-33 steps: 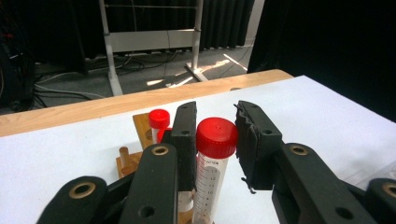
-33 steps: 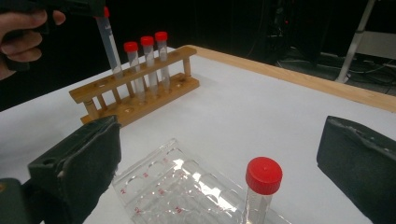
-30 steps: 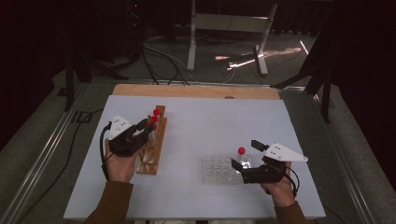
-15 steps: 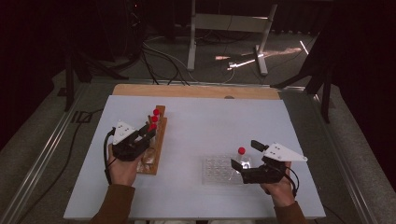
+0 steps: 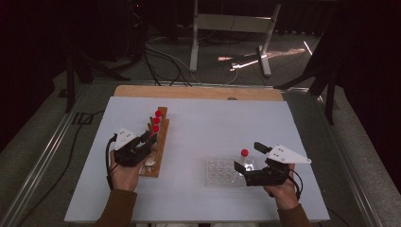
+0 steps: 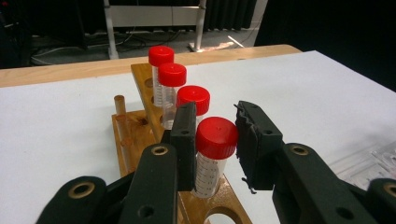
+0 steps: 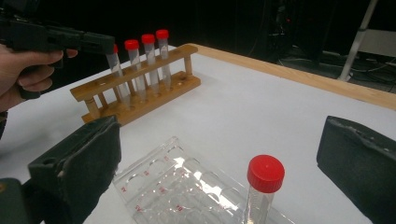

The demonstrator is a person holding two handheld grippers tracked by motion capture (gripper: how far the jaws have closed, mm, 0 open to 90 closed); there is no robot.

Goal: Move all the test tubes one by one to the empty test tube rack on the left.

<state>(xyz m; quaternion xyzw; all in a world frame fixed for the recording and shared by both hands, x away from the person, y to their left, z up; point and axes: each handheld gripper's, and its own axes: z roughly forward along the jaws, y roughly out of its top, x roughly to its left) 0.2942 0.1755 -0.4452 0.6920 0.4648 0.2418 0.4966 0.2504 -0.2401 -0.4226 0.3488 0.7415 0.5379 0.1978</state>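
Note:
A wooden rack (image 5: 160, 146) stands at the table's left with three red-capped tubes (image 6: 172, 74) upright in its far holes. My left gripper (image 6: 217, 122) is shut on the cap of a fourth red-capped tube (image 6: 210, 172), whose body hangs into the rack just in front of those three. At the right, a lone red-capped tube (image 7: 265, 173) stands upright by a clear plastic well tray (image 7: 173, 186). My right gripper (image 7: 224, 140) is open wide, with one jaw on each side of that tube and neither touching it. In the high view the left gripper (image 5: 150, 137) is over the rack and the right gripper (image 5: 247, 157) is at the tray (image 5: 220, 171).
The rack's near holes (image 6: 219, 219) are empty. A wooden strip (image 5: 198, 92) runs along the white table's far edge. Beyond it, stand legs (image 5: 265, 47) and cables (image 5: 156, 56) lie on the dark floor. The white tabletop (image 5: 213, 127) is bare between rack and tray.
My left gripper has sunk toward the rack with the tube in its jaws, and the tube now sits lower in the rack. The right gripper has stayed in place.

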